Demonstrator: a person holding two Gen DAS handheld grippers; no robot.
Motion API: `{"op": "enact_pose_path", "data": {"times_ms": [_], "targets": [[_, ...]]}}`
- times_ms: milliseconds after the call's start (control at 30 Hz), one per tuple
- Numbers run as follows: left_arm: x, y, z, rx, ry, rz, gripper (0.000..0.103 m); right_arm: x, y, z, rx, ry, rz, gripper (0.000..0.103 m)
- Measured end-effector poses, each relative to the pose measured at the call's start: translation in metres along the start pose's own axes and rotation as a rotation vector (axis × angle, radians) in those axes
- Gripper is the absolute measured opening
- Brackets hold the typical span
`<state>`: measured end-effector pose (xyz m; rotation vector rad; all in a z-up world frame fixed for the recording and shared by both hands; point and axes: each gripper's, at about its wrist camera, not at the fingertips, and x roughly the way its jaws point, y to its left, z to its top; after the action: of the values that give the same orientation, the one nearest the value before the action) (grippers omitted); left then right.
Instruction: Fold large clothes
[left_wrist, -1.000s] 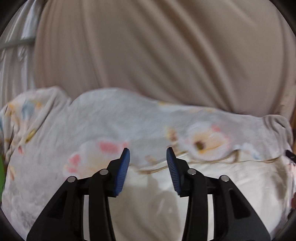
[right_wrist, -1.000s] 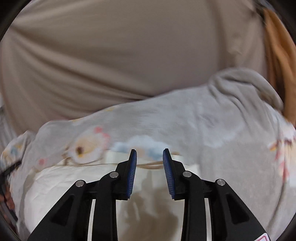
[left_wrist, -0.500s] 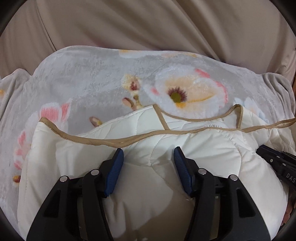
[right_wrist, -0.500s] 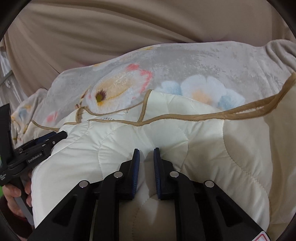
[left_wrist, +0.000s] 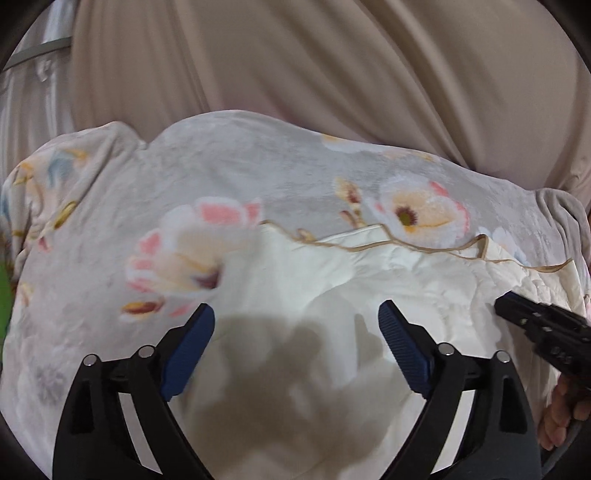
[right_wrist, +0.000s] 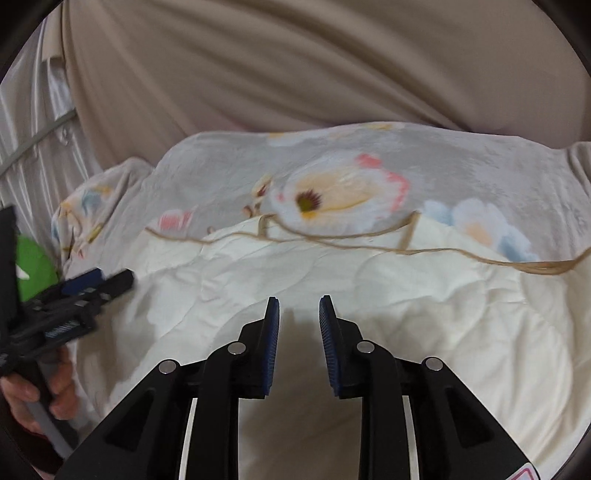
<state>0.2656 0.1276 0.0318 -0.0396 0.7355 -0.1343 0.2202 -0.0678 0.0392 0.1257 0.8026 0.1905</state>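
A folded cream quilted cover (left_wrist: 351, 280) with tan edge binding (left_wrist: 424, 249) lies on a grey floral blanket (left_wrist: 229, 173). It also shows in the right wrist view (right_wrist: 424, 295), on the same blanket (right_wrist: 461, 162). My left gripper (left_wrist: 295, 343) is wide open and empty, just above the cream cover. My right gripper (right_wrist: 299, 332) is open with a narrower gap, empty, above the cover's middle. The right gripper's tip (left_wrist: 535, 321) shows at the right edge of the left wrist view. The left gripper (right_wrist: 74, 295) shows at the left of the right wrist view.
A beige curtain (left_wrist: 332, 74) hangs behind the blanket. A pale satin curtain (right_wrist: 33, 122) hangs at the far left. A green object (right_wrist: 33, 266) sits at the blanket's left edge. The person's hand (right_wrist: 48, 391) holds the left gripper's handle.
Both grippers have opened and pulled back up off the cream cover. The left jaws spread much wider; the right jaws, nearly shut half a second ago, have parted.
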Motion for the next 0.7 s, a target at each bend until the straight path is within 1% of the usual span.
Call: {"op": "enact_pose_path", "data": {"times_ms": [67,133,200,267,300,333,400,433,467,500,533,567,600,633,667,700], "targets": [[-0.006,0.025,-0.008,-0.054,0.018,-0.011,0.094,0.012,0.003,-0.008,-0.007,0.020,-0.011,0.024],[-0.003,0.051,-0.021,-0.123,0.064,-0.034,0.095,0.022,0.005,-0.016,-0.029,0.023,-0.029,0.023],[0.011,0.077,-0.036,-0.202,0.129,-0.080,0.095,0.025,0.007,-0.019,-0.043,0.021,-0.042,0.023],[0.025,0.091,-0.048,-0.272,0.177,-0.144,0.096,0.027,0.009,-0.020,-0.052,0.023,-0.049,0.023],[0.032,0.096,-0.053,-0.311,0.192,-0.190,0.096,0.027,0.008,-0.021,-0.054,0.024,-0.050,0.023],[0.037,0.097,-0.055,-0.330,0.203,-0.212,0.096,0.028,0.008,-0.021,-0.056,0.024,-0.051,0.023],[0.043,0.092,-0.054,-0.326,0.204,-0.242,0.096,0.029,0.009,-0.022,-0.060,0.024,-0.056,0.023],[0.044,0.087,-0.053,-0.308,0.206,-0.259,0.093,0.029,0.010,-0.022,-0.062,0.023,-0.060,0.023],[0.045,0.082,-0.051,-0.294,0.212,-0.282,0.085,0.029,0.010,-0.022,-0.065,0.024,-0.062,0.023],[0.045,0.076,-0.048,-0.284,0.222,-0.324,0.077,0.029,0.010,-0.022,-0.067,0.024,-0.063,0.023],[0.044,0.069,-0.044,-0.274,0.238,-0.353,0.066,0.030,0.011,-0.022,-0.066,0.024,-0.065,0.023],[0.039,0.063,-0.040,-0.259,0.236,-0.345,0.054,0.030,0.012,-0.022,-0.064,0.024,-0.066,0.023],[0.032,0.054,-0.033,-0.226,0.222,-0.345,0.045,0.030,0.011,-0.022,-0.063,0.026,-0.066,0.023],[0.026,0.048,-0.027,-0.205,0.213,-0.340,0.029,0.030,0.011,-0.022,-0.062,0.027,-0.067,0.023],[0.018,0.042,-0.021,-0.192,0.195,-0.329,0.021,0.030,0.011,-0.022,-0.062,0.028,-0.067,0.023],[0.008,0.037,-0.014,-0.185,0.171,-0.332,0.019,0.030,0.010,-0.022,-0.061,0.027,-0.065,0.023]]}}
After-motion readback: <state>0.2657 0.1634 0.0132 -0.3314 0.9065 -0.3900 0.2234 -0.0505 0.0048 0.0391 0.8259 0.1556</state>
